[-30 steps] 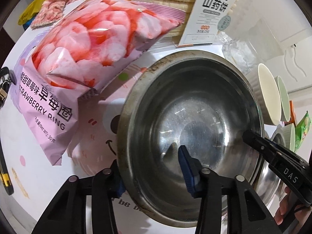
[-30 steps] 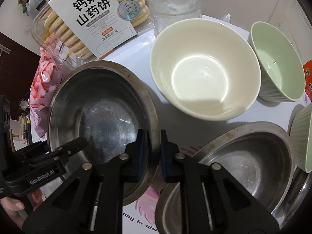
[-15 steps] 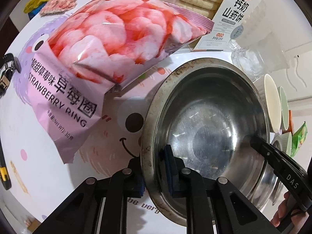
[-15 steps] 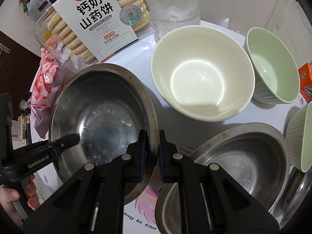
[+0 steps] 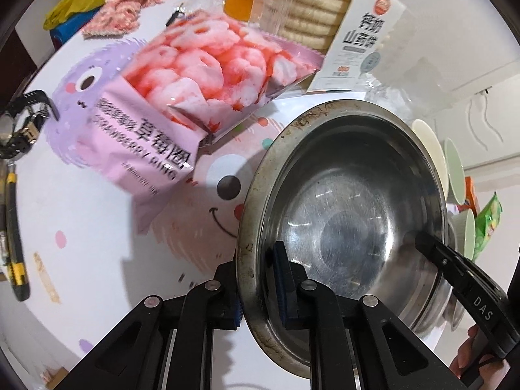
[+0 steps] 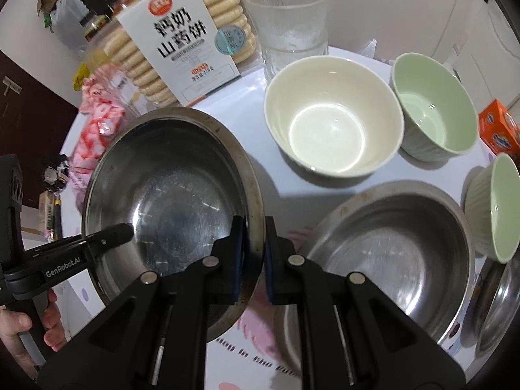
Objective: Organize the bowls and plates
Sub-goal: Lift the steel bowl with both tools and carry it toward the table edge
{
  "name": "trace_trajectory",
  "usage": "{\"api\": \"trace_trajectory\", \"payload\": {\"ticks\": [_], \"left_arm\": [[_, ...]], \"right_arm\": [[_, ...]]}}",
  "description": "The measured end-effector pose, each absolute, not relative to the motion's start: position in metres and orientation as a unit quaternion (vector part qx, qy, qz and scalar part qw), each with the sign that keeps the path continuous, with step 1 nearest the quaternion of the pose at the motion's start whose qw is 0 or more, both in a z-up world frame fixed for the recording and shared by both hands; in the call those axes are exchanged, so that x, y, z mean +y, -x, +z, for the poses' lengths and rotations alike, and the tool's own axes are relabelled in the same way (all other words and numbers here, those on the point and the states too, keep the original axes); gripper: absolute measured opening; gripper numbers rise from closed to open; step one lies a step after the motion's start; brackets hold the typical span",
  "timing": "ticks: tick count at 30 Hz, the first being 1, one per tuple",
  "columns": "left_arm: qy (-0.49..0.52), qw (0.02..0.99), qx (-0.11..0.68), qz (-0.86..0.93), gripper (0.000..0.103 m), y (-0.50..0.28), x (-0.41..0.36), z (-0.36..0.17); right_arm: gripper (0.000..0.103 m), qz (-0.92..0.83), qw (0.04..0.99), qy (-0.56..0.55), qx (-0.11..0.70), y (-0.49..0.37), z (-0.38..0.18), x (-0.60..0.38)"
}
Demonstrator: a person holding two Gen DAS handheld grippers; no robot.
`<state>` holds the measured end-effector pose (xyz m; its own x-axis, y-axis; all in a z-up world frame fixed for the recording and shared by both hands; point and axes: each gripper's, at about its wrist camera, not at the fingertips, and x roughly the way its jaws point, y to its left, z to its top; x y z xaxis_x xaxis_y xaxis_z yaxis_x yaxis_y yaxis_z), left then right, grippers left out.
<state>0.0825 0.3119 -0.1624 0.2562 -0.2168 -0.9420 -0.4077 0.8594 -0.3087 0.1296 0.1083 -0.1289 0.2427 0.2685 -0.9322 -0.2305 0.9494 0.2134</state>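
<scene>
At 6 o'clock, both grippers clamp the round scratched steel bowl [image 6: 169, 195]: left gripper [image 5: 258, 287] fingers on near rim w/ jaws just closed, right gripper [image 6: 252, 256] on opposite rim, above the white patterned counter [image 5: 97, 260]; smooth cream ceramic bowl [image 6: 331, 130] at 1 o'clock.

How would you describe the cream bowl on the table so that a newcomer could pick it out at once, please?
Start at the tall white biscuit box at the back of the table and the clear ribbed glass to its right. Directly in front of that glass sits the round cream ceramic bowl. Its neighbours are a pale green ribbed bowl on its right and steel bowls nearer the camera; it alone is cream and smooth-sided.
</scene>
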Motion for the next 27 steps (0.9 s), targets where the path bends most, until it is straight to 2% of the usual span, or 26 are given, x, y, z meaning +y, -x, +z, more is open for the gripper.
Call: {"api": "trace_trajectory", "payload": {"ticks": [11, 27], "left_arm": [[0.208, 0.769, 0.604, 0.037, 0.015, -0.003, 0.314, -0.139], [0.182, 0.754, 0.631, 0.012, 0.016, 0.053, 0.302, -0.180]], "right_arm": [[0.013, 0.144, 0.798, -0.036, 0.584, -0.053, -0.112, 0.092], [0.013, 0.083, 0.790, -0.077, 0.602, 0.010, -0.161, 0.072]]}}
